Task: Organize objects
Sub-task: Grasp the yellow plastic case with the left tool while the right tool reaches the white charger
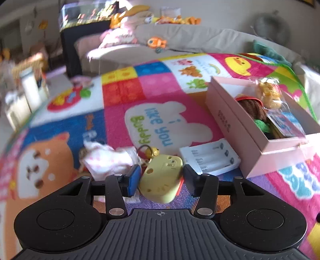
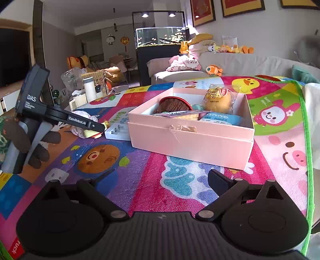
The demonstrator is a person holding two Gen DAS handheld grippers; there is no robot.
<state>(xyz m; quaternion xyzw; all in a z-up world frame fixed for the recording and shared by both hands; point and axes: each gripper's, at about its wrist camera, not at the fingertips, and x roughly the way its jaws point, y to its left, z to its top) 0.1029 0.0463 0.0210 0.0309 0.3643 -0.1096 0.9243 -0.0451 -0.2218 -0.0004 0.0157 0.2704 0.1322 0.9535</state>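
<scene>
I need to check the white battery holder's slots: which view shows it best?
Left wrist view: the white battery holder lies fully visible, slots facing up. The right wrist view shows only its end beside the pink box.

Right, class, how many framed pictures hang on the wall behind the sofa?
3, in a row high on the wall: left picture nearest the fish tank, middle picture, right picture. All are cropped; more may be out of view.

room's left side (image 1: 24, 96) motion-blurred, box (image 1: 240, 128) contents partly hidden
</scene>
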